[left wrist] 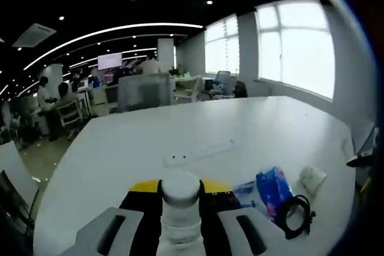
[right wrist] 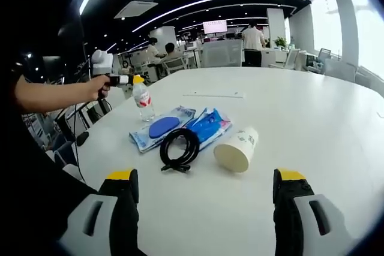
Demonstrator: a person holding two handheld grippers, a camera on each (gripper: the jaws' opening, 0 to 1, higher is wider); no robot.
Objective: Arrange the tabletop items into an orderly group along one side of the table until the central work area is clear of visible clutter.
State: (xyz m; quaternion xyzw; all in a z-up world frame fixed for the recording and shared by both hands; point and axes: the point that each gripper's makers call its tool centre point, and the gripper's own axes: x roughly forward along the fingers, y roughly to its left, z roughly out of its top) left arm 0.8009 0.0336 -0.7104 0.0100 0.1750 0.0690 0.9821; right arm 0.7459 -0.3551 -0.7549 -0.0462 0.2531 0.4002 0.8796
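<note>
Left gripper has its jaws clamped on the clear plastic water bottle near the white table's left edge, by the coiled black cable and the tipped paper cup; right gripper jaws wide open.

The white worktop carried a coiled black cable; blue packets; a tipped paper cup; an upright bottle; a flat white strip.
</note>
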